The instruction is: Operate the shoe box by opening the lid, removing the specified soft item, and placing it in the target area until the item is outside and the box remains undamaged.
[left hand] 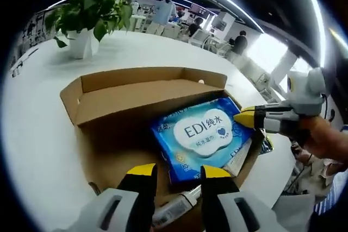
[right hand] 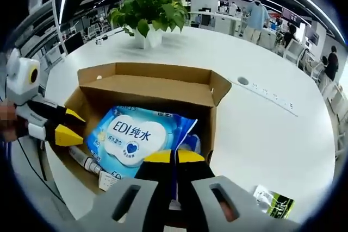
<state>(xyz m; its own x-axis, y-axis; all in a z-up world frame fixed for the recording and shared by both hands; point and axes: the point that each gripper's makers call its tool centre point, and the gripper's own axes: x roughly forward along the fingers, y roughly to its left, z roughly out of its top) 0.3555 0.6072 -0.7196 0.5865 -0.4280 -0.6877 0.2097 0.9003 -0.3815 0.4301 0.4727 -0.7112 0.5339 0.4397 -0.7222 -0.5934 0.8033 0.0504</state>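
A white table [right hand: 261, 112] carries one open cardboard box [right hand: 147, 88], its lid folded back toward a potted plant [right hand: 149, 17] that stands well behind it. Beyond the table are desks and several people in an office. A small dark-and-green packet [right hand: 274, 202] lies on the table beside the box, apart from it. Inside the box lies one blue pack of wipes [right hand: 133, 137], tilted, with a white label; under and beside it sit a tube [right hand: 89, 162] and other small items too hidden to count. In the right gripper view the right tool [right hand: 174, 157] has its yellow tips pressed together on the near edge of the wipes, pinching the wrapper. The left tool [left hand: 176, 172] hangs over the box's near wall with its jaws spread, the wipes just ahead of the tips and between their lines, not touched. In the left gripper view the right tool comes in from the right, its tips at the pack's corner, with a hand [left hand: 326, 139] behind it.
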